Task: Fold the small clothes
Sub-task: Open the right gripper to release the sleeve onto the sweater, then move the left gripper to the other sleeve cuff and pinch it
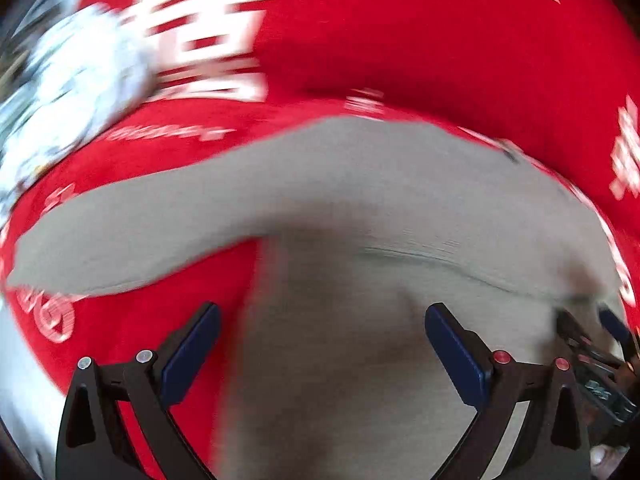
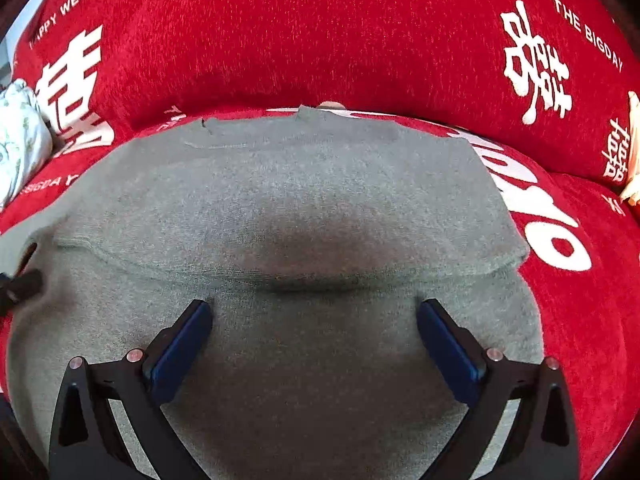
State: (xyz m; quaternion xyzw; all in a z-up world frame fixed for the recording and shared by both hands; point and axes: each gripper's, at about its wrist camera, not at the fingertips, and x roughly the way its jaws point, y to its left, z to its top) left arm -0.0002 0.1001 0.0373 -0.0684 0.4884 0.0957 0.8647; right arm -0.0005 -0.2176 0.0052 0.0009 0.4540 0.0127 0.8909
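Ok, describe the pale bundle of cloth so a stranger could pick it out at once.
Start from the red sofa cover with white lettering. A grey sweater lies spread on it; look past the sweater's left edge to the far left. There sits the small crumpled white garment, the only pale, faintly green-patterned cloth there.

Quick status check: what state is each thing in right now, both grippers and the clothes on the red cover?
Left gripper: open, nothing between the pads.
Right gripper: open, empty, above the garment.
Grey knit garment: lying flat, one side folded over, sleeve stretched out left.
White patterned cloth: bunched up, unfolded.
Red cover: spread under everything.
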